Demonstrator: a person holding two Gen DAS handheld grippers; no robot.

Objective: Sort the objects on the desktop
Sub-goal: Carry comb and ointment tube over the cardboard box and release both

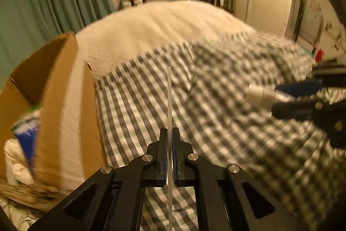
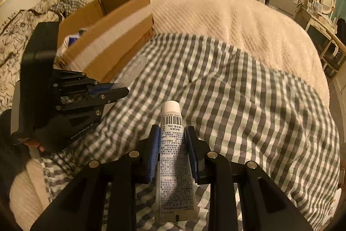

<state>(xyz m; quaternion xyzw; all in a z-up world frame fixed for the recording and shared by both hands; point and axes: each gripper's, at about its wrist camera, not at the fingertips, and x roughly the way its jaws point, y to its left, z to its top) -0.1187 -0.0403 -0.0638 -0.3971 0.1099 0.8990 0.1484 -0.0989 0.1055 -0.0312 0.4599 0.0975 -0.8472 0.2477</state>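
Left wrist view: a clear comb point(image 1: 169, 99) stands edge-on, pinched in the left gripper point(image 1: 169, 133), jaws fully closed on it, beside the cardboard box point(image 1: 62, 88). Right gripper point(image 2: 172, 135) clamps a white tube point(image 2: 173, 144) above the checked blanket point(image 2: 248, 101).

Translucent fine-toothed plastic comb point(image 2: 132, 70), edge-on above the gingham cloth; white capped printed tube point(image 2: 174, 157), cap forward; open cardboard box point(image 2: 112, 36) beside.
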